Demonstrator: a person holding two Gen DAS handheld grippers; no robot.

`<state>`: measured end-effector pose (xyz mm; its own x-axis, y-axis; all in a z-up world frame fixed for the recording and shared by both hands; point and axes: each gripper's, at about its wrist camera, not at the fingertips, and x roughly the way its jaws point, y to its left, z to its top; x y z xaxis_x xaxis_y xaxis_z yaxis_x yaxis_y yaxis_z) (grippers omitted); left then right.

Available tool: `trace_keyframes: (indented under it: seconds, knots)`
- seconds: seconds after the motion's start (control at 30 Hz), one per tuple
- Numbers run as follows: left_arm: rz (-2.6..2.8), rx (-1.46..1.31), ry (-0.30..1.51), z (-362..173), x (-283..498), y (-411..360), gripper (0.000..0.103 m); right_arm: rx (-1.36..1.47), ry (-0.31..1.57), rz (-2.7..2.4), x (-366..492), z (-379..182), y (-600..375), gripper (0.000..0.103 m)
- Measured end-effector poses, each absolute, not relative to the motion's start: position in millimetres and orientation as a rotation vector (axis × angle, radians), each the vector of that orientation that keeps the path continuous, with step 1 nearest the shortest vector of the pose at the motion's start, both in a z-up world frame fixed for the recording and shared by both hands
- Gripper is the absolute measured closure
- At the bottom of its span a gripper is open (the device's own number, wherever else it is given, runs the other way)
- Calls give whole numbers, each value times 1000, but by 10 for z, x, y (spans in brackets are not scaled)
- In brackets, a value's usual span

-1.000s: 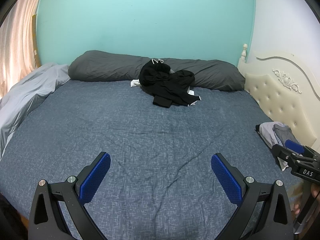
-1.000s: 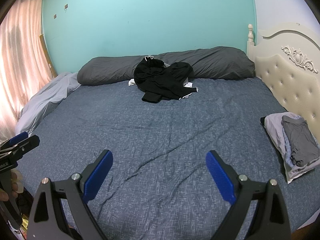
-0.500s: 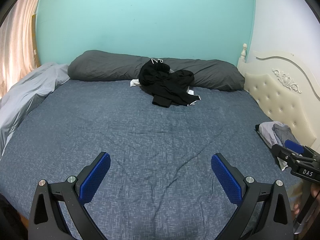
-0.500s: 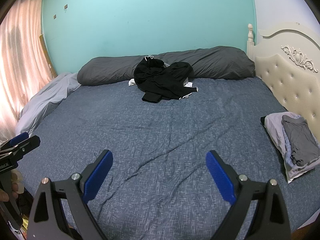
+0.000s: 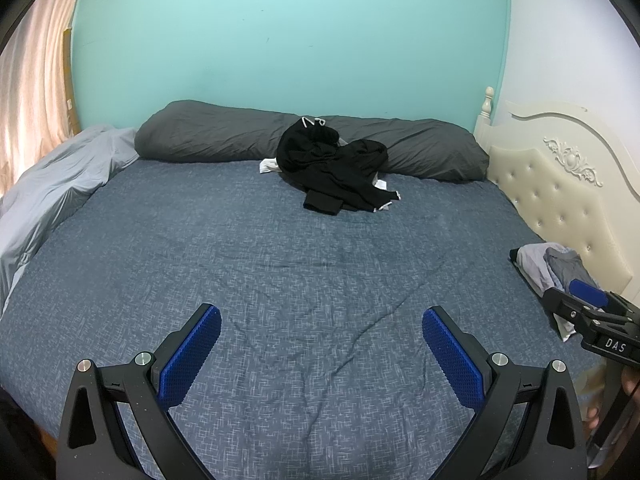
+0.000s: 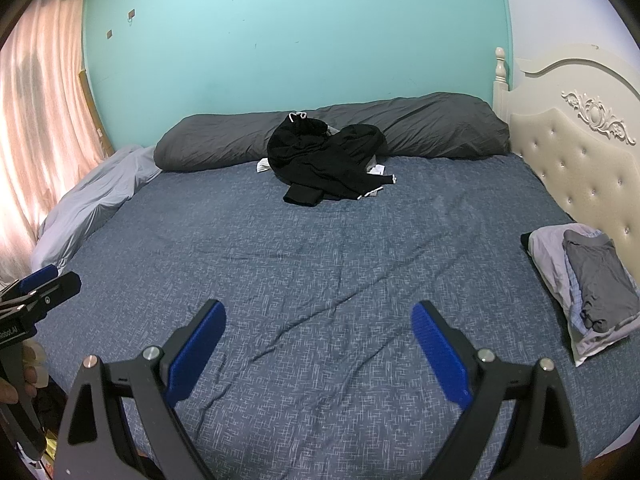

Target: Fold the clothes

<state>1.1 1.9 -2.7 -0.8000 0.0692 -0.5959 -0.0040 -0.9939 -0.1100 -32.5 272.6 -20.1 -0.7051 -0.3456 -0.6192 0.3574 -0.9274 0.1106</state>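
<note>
- Currently, the left gripper (image 5: 320, 340) is held above the near part of the bed (image 5: 280, 264), its jaws spread wide with nothing between the blue pads (image 5: 188, 356).
- The right gripper (image 6: 318, 336) is held likewise over the near bedsheet, jaws wide apart and nothing gripped.
- In the left wrist view, the right gripper is seen at about 4 o'clock, at the frame edge; in the right wrist view, the left gripper is seen at about 8 o'clock, with fingers of a hand (image 6: 28, 364) on its handle.
- A crumpled heap of black clothes (image 5: 332, 172) is seen at about 12 o'clock, far up the bed, resting against the long grey pillow (image 5: 208, 136) that is laid along the teal wall (image 5: 288, 40).
- The long axis of the heap runs roughly across the bed, from upper left to lower right; a folded-over dark cuff or sleeve end (image 5: 322, 204) is pointed toward the grippers.
- White bits of fabric are visible at both edges of the heap; whether they belong to the same garment cannot be told.
- A small stack of folded clothes (image 6: 588, 284), grey on top of pale layers, is laid at about 3 o'clock, just beside the cream tufted headboard (image 6: 580, 164), its long axis running along the headboard.
- A light grey blanket (image 5: 56, 184) is bunched at about 9 o'clock, near the pink curtain (image 6: 36, 128).
</note>
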Motion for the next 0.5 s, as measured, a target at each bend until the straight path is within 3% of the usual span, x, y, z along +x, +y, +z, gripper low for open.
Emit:
trace_keyframes:
  seconds: [0.5]
  knots:
    - [2940, -978, -161, -32, 23, 41, 0, 935, 24, -2593, -335, -200, 2736, 8]
